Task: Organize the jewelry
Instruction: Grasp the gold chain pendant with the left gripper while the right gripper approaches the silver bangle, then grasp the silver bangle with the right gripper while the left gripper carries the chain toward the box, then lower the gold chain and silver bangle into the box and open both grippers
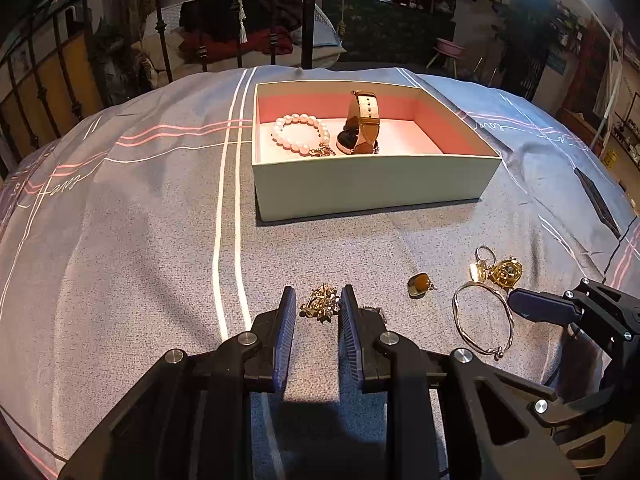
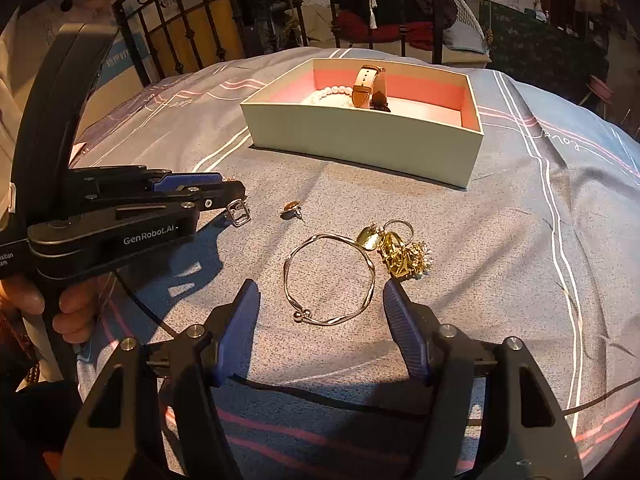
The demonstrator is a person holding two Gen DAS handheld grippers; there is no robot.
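In the left wrist view, the left gripper (image 1: pixel 318 304) is sitting low at bottom centre, its fingers spread on either side of a gold brooch (image 1: pixel 320 303) without yet pinching it. In the upper middle, the box (image 1: pixel 360 184) is already holding a pearl bracelet (image 1: pixel 301 134) and a watch (image 1: pixel 360 124), with much of its floor lying bare. In the right wrist view, the right gripper (image 2: pixel 320 312) is hanging wide open around a silver bangle (image 2: pixel 330 278) at centre. An amber earring (image 2: pixel 291 209) and a gold cluster (image 2: pixel 400 248) are still waiting, so I judge roughly a third done; open bedspread (image 2: pixel 500 260) is leaving a free path to the box's near wall.
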